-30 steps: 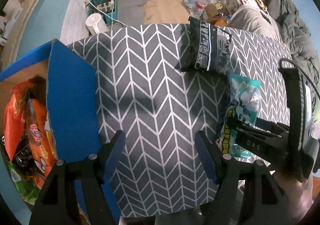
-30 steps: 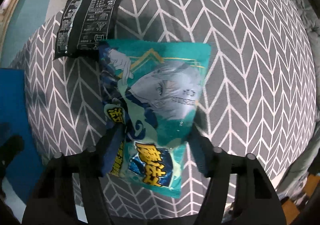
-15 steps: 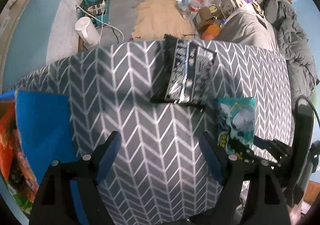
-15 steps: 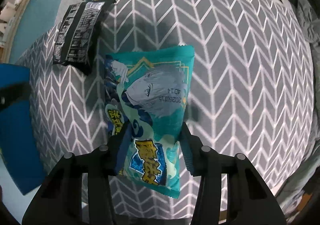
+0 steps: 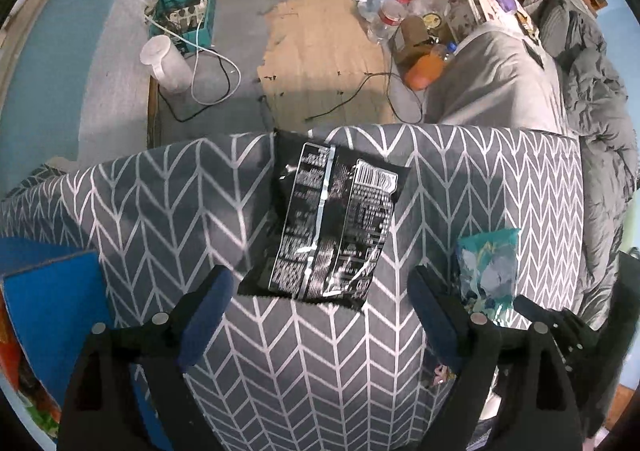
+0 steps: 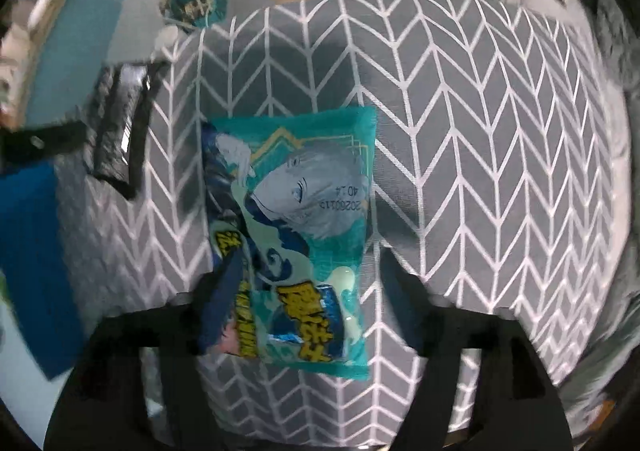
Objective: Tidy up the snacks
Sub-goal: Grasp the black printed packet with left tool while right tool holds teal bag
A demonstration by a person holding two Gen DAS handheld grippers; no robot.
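Left wrist view: the left gripper (image 5: 320, 315) hangs above the grey chevron-patterned tablecloth (image 5: 168, 211) with its blue-padded jaws spread wide and nothing between them. A glossy black foil snack packet (image 5: 328, 227) lies flat just ahead of the fingertips. A blue cardboard box (image 5: 52, 299) sits at the left edge, orange wrappers beside it.

Right wrist view: the right gripper (image 6: 304, 311) has its jaws pinching the lower end of a teal snack bag printed with an anime face (image 6: 296, 211), which extends forward over the cloth. The black packet shows blurred, far left.
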